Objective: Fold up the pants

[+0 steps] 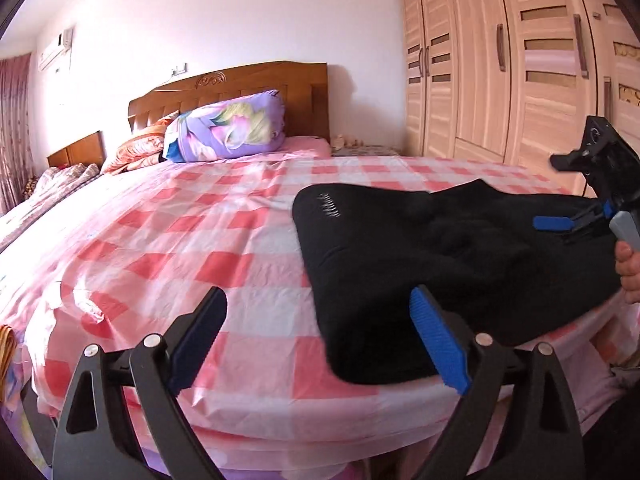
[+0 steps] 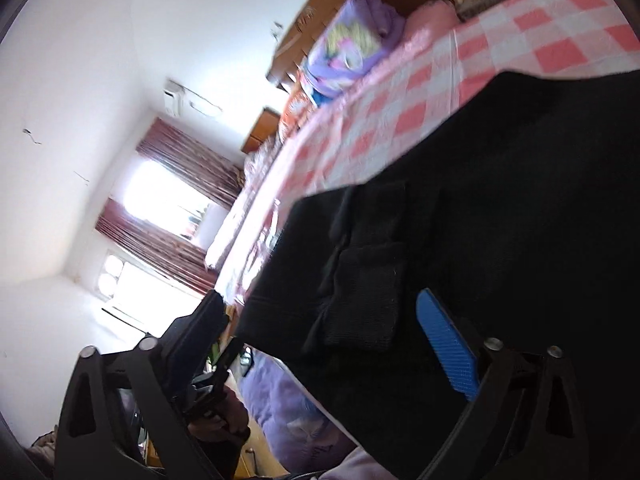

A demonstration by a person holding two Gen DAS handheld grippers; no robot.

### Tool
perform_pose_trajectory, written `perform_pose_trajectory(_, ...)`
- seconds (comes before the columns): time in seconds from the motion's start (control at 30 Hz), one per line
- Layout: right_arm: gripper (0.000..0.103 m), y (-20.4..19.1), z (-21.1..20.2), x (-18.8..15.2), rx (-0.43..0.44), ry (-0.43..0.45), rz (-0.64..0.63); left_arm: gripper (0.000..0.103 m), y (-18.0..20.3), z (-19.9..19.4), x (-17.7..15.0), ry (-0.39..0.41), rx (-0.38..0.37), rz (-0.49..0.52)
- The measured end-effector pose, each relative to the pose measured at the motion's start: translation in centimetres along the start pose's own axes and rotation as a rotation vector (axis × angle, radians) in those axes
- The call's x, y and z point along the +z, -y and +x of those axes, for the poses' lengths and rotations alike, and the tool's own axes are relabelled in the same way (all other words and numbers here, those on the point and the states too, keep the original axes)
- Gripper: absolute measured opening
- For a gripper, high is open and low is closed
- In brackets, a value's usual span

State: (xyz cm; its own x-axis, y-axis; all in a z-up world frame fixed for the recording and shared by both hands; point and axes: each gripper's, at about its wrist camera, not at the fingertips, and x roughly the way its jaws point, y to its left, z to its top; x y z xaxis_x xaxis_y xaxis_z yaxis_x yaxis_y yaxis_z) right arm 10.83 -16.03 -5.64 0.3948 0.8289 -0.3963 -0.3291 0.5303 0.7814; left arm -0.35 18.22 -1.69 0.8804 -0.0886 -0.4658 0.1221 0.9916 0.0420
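Looking along the left tool: the left wrist view faces across a bed toward its headboard.
Left tool point(image 1: 320, 340): jaws spread wide, nothing between them; the blue-padded finger point(image 1: 438, 344) overlaps the near edge of the pants, though contact cannot be judged, and the other finger hangs over bare sheet.
Pants point(image 1: 420, 264): black, lying bunched on the near right part of the bed, one rounded end with small pale lettering pointing toward the pillows, the near corner reaching the mattress edge.
Bed sheet point(image 1: 180, 240): pink and white checks, wrinkled near the front corner.
Right tool point(image 1: 560, 226): at the far right edge, a blue pad lying against the black fabric; its jaw state cannot be told from this side.
Hand point(image 1: 630, 272): bare fingers on a grey handle at the frame's right edge.
Pillows: a purple floral bolster point(image 1: 228, 128) against the wooden headboard point(image 1: 240, 88).
Wardrobe point(image 1: 500, 64): pale wood doors to the right of the bed.

Right wrist view: tilted steeply and blurred.
Right tool point(image 2: 324, 312): fingers set wide apart, with a fold of the pants point(image 2: 500, 208) lying between them; whether either finger touches it cannot be told.
Left tool point(image 2: 224, 364): dark and small at lower left, details unclear.
Window point(image 2: 160, 196): bright, with dark red curtains either side.
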Motion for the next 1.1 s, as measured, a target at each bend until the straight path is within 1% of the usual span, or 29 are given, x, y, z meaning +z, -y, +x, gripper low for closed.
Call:
perform_pose_trajectory(0.03, 0.079, 0.1, 0.4, -0.4, -0.01, -0.017, 0.012, 0.093, 0.2, 0.2, -0.1, -0.01, 0.004, 0.012)
perform_pose_trajectory(0.1, 0.077, 0.9, 1.4, -0.8, -0.021, -0.054, 0.046, 0.093, 0.2, 0.2, -0.3, -0.025, 0.011, 0.032)
perform_pose_trajectory(0.17, 0.069, 1.2, 1.9, -1.4, -0.056, -0.076, 0.045, 0.093, 0.4, 0.4, -0.9, -0.041, 0.011, 0.059)
perform_pose_trajectory(0.23, 0.065, 1.0, 1.8, -1.6, -0.073, -0.085, 0.026, 0.093, 1.1, 1.3, -1.6, -0.054, 0.019, 0.077)
perform_pose_trajectory(0.27, 0.057, 0.9, 1.8, -1.5, -0.069, -0.091, 0.024, 0.093, 1.1, 1.8, -1.8, -0.061, 0.024, 0.084)
perform_pose_trajectory(0.3, 0.055, 0.8, 1.9, -1.5, -0.066, -0.096, 0.02, 0.093, 1.6, 2.2, -2.1, -0.067, 0.025, 0.089)
perform_pose_trajectory(0.33, 0.05, 0.5, 2.1, -1.5, -0.069, -0.1, 0.008, 0.093, 1.7, 2.4, -2.2, -0.072, 0.027, 0.091)
perform_pose_trajectory(0.4, 0.038, 0.3, 2.8, -1.4, -0.073, -0.11, -0.011, 0.093, 1.8, 2.8, -2.3, -0.079, 0.026, 0.091)
perform_pose_trajectory(0.43, 0.019, 0.3, 3.1, -1.3, -0.088, -0.101, -0.019, 0.093, 1.9, 2.8, -2.4, -0.08, 0.026, 0.091)
perform_pose_trajectory(0.47, 0.012, 0.4, 3.4, -1.2, -0.104, -0.089, -0.026, 0.093, 1.9, 2.9, -2.3, -0.079, 0.03, 0.092)
perform_pose_trajectory(0.57, 0.01, -0.8, 2.6, -1.4, -0.12, -0.047, -0.083, 0.093, 1.6, 2.8, -2.3, -0.076, 0.042, 0.092)
perform_pose_trajectory(0.67, 0.01, -3.5, 0.7, -1.8, -0.135, 0.006, -0.187, 0.093, 0.9, 2.9, -2.3, -0.083, 0.062, 0.076)
perform_pose_trajectory(0.73, 0.01, -4.0, -0.2, -2.0, -0.149, 0.023, -0.206, 0.093, 0.5, 3.0, -2.4, -0.089, 0.065, 0.056)
perform_pose_trajectory(0.77, 0.01, -3.5, -0.2, -2.2, -0.155, 0.01, -0.199, 0.093, 0.2, 3.1, -2.5, -0.092, 0.065, 0.043)
perform_pose_trajectory(0.83, 0.01, -1.4, 0.9, -2.8, -0.185, -0.037, -0.144, 0.093, -0.1, 3.3, -2.6, -0.1, 0.068, 0.028)
perform_pose_trajectory(0.9, 0.011, 0.7, 2.1, -3.3, -0.179, -0.083, -0.086, 0.093, -0.1, 3.5, -2.6, -0.11, 0.081, 0.025)
perform_pose_trajectory(0.93, 0.013, 1.5, 2.0, -3.4, -0.147, -0.07, -0.048, 0.093, -0.1, 3.6, -2.6, -0.113, 0.092, 0.029)
perform_pose_trajectory(1.0, 0.028, 1.7, 1.6, -2.9, -0.135, -0.079, -0.02, 0.093, 0.0, 3.4, -2.6, -0.111, 0.115, 0.044)
perform_pose_trajectory(1.03, 0.053, 1.4, 1.3, -2.7, -0.138, -0.082, -0.029, 0.094, -0.1, 3.4, -2.5, -0.107, 0.119, 0.046)
perform_pose_trajectory(1.07, 0.088, 0.9, 0.5, -2.5, -0.128, -0.066, -0.046, 0.095, -0.3, 3.3, -2.5, -0.107, 0.122, 0.042)
perform_pose_trajectory(1.1, 0.099, 0.8, 0.3, -2.5, -0.117, -0.05, -0.055, 0.096, -0.4, 3.3, -2.5, -0.108, 0.124, 0.035)
